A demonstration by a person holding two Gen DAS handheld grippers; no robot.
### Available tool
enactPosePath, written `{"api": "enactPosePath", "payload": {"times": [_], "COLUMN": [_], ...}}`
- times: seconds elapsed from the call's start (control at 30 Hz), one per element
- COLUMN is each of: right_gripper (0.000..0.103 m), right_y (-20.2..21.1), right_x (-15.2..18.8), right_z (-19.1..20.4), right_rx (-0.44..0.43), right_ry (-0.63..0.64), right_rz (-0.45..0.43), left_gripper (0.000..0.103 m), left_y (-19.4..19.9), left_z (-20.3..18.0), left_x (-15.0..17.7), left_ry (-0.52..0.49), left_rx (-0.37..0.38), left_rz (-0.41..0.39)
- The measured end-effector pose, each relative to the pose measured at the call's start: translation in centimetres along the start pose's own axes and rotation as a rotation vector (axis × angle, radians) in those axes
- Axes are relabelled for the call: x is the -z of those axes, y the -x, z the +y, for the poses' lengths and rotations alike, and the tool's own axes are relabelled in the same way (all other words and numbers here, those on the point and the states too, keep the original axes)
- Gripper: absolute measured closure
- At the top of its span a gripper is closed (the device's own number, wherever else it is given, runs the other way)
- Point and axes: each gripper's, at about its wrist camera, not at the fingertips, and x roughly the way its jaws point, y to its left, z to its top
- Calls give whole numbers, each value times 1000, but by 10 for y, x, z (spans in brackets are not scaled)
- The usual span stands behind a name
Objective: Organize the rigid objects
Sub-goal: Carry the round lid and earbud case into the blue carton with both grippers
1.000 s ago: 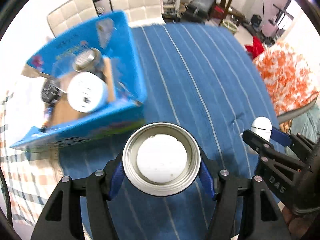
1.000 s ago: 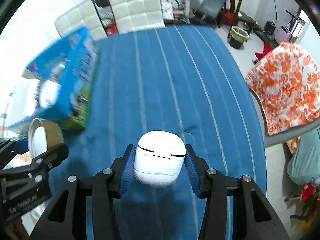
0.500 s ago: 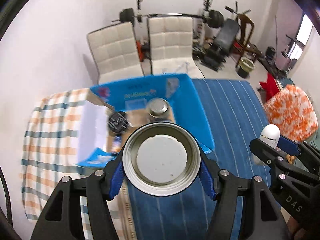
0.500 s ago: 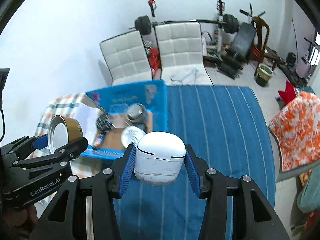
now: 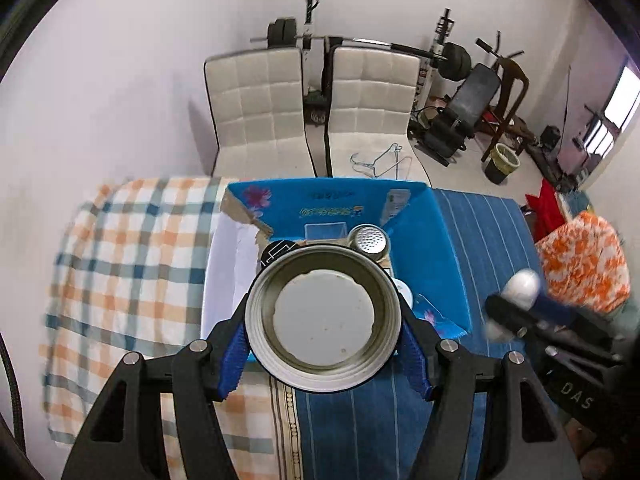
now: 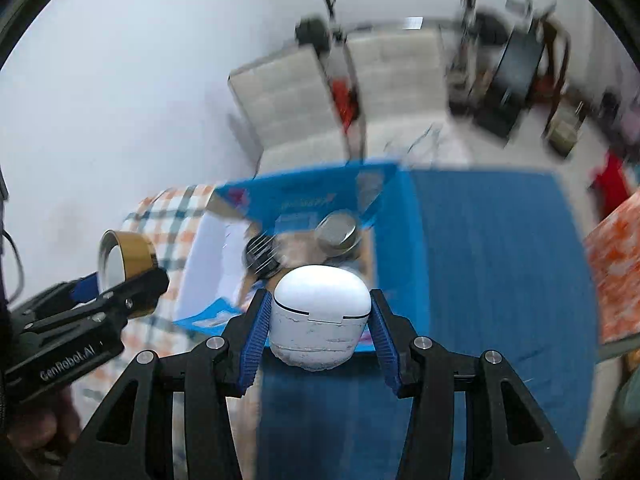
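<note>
1. Left gripper [image 5: 323, 325]: clamped on a round metal lid [image 5: 323, 322], blue pads pressing its rim at 9 and 3 o'clock. The lid's hollow side faces the camera; from the right wrist view its outer band looks gold.
2. Right gripper [image 6: 319, 320]: closed on a white earbud case [image 6: 319, 316], rounded end forward, hinge seam running across from pad to pad. The case surface looks scuffed.
3. Blue box [image 5: 428, 264]: open-topped, sitting where the checked cloth [image 5: 132, 264] meets the blue striped cloth [image 5: 488, 240]. Inside are a shiny metal shaker top [image 5: 370, 242] and a dark ribbed round thing [image 5: 278, 250]; the rest is hidden behind the lid.
4. Key relation: from both grippers the box lies at 12 o'clock, just past the held items. The left gripper appears nearer, with the lid already overlapping the box's near wall in its view. The right gripper sits at the left one's 3 o'clock.
5. Judgement: both items look bound for the box, and the lid should probably go in first. The right wrist view is blurred, so fine detail there is uncertain.
</note>
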Motion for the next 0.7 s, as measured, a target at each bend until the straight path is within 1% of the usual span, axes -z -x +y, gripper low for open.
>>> {"api": "enactPosePath", "payload": {"times": [0.07, 0.13, 0.17, 0.23, 0.27, 0.33, 0.47, 0.53, 0.57, 0.7], "right_gripper": [52, 52, 52, 52, 52, 52, 52, 52, 52, 52], "right_y": [-37, -69, -86, -116, -133, -163, -195, -205, -209, -214], "right_x": [-4, -5, -5, -3, -2, 2, 10, 14, 17, 22], "right_z": [-2, -2, 1, 3, 5, 6, 7, 7, 7, 3], "right_rx": [-52, -55, -57, -54, -63, -74, -79, -70, -63, -33], "right_ry": [-43, -70, -61, -78, -83, -122, -157, -169, -171, -188], "right_rz": [85, 126, 149, 185, 218, 275, 337, 355, 366, 385], "left_gripper": [41, 41, 41, 41, 41, 41, 41, 41, 41, 41], "left_y": [-22, -52, -70, -100, -118, -136, -166, -176, -181, -198], "left_z": [15, 33, 41, 54, 61, 67, 74, 76, 76, 79], "left_x": [-5, -6, -4, 1, 5, 10, 15, 15, 14, 15], "left_ry": [16, 45, 57, 86, 100, 123, 155, 166, 160, 167], "left_rx": [4, 18, 21, 30, 44, 60, 116, 137, 142, 205], "left_rz": [39, 107, 142, 214, 253, 290, 365, 388, 403, 466]}}
